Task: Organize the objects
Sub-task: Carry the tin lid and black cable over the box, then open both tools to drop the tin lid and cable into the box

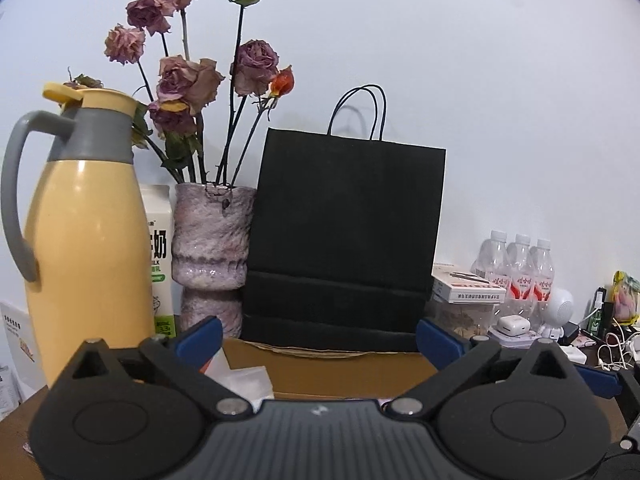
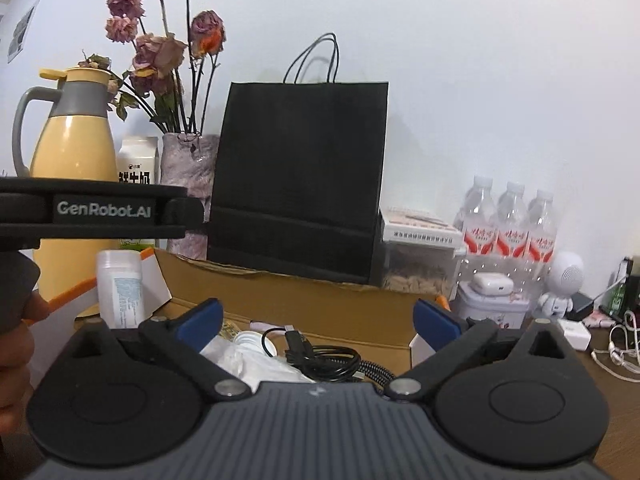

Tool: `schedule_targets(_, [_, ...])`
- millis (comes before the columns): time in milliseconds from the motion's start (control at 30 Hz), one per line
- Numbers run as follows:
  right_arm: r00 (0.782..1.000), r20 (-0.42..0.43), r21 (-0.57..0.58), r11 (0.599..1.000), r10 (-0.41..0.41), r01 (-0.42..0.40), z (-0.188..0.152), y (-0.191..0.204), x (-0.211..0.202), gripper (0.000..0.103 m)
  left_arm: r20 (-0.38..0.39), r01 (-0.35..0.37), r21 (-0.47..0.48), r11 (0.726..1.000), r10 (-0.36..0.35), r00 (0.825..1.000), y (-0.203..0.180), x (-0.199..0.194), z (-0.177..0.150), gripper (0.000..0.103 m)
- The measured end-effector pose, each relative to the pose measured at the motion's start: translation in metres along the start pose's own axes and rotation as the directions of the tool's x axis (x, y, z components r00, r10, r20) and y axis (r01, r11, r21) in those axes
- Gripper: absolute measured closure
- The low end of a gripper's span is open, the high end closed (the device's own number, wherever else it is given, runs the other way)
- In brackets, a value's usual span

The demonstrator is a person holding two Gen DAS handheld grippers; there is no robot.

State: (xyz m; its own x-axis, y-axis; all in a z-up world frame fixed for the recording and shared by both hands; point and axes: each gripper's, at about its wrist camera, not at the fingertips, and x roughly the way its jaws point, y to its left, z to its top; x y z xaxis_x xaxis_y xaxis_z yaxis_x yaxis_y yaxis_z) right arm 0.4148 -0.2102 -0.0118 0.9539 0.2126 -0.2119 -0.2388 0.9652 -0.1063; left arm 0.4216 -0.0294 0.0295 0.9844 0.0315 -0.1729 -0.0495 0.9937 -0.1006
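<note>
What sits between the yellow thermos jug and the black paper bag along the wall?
A milk carton and the vase of dried roses stand between the yellow thermos jug and black paper bag; both wrist views show it.

Both views are evenly and softly lit. A faint shadow is cast on the wall behind the black bag's handles [image 1: 362, 110]. Highlights are seen on the yellow jug [image 1: 86, 216]. Edges are bent by fisheye distortion, with dark corners.

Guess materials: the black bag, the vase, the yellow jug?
Black bag: looks like matte paper, with crisp fold creases and thin twisted cord handles. Vase: probably glazed ceramic, mottled pink-purple, glossy highlights near the waist; could be glass. Yellow jug: glossy shell with soft reflections, plastic or painted metal, can't tell; grey handle and collar look like matte plastic.
</note>
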Motion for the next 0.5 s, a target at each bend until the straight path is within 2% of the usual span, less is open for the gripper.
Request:
schedule_targets(200, [1.0,0.019,-0.001,1.0,0.013,-0.013,-0.001,0.001,-0.01,0.0,-0.006,-0.009,0.014,1.0,0.009,1.0,-0.002,-0.005,-0.002,0.0])
schedule_targets(500, [1.0,-0.006,0.014,1.0,0.0,0.0,-0.011,0.003,-0.039,0.0,-0.029,-0.026,0.03,0.999,0.027,0.999,0.009,-0.035,-0.013,0.0])
